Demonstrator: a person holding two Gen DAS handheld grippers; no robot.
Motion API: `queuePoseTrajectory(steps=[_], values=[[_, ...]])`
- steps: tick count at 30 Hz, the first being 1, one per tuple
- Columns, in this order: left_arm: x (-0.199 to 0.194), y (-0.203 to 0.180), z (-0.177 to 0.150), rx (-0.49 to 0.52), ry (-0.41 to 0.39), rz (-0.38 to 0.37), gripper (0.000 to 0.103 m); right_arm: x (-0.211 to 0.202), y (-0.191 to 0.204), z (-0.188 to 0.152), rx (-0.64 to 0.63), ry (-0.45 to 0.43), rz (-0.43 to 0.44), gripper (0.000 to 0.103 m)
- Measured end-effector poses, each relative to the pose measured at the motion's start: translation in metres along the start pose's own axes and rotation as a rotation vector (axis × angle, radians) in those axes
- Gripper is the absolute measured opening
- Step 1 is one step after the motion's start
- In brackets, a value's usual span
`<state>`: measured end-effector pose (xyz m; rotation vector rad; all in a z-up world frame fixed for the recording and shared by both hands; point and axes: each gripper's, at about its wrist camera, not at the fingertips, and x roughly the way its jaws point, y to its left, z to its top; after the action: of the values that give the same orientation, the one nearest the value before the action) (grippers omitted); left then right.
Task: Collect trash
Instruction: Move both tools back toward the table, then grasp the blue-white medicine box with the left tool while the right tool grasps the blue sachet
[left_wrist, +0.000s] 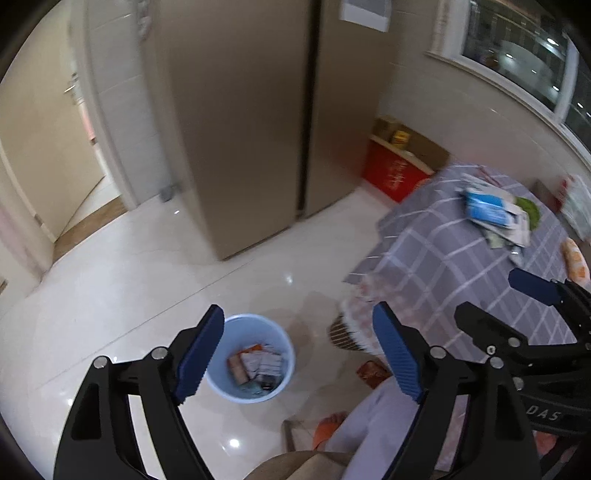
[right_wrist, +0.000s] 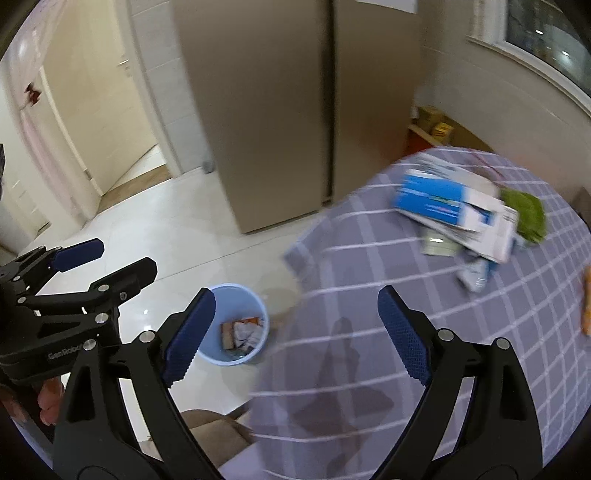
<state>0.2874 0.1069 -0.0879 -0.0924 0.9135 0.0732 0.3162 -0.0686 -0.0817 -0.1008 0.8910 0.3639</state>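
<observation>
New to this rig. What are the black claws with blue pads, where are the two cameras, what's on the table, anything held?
No robot here: a person carries two hand-held grippers, each with a fisheye camera looking along its fingers. The left gripper films one picture, the right gripper the other, and each also shows in the other's view. Both sets of jaws stand open with nothing between them. On the checked tablecloth lies a pile of packaging with a green item beside it. The blue bin on the floor already holds wrappers.
</observation>
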Motion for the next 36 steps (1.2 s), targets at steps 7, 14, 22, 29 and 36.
queuePoseTrajectory(steps=[7,14,22,29,36], values=[[0.014,-0.059,0.022,0.082,0.009,-0.081,0.086,-0.014,-0.064,-0.005,0.101,-0.002,-0.087,0.088],[0.032,-0.115,0.044,0.159,0.034,-0.180,0.090,-0.022,-0.124,-0.004,0.179,-0.001,-0.158,0.088],[0.062,-0.173,0.069,0.257,0.064,-0.256,0.094,-0.029,-0.178,0.000,0.244,-0.003,-0.219,0.089],[0.098,-0.201,0.085,0.286,0.103,-0.253,0.095,-0.024,-0.205,0.002,0.274,0.014,-0.237,0.088],[0.113,-0.205,0.098,0.270,0.099,-0.326,0.096,-0.015,-0.211,0.005,0.267,0.034,-0.238,0.088]])
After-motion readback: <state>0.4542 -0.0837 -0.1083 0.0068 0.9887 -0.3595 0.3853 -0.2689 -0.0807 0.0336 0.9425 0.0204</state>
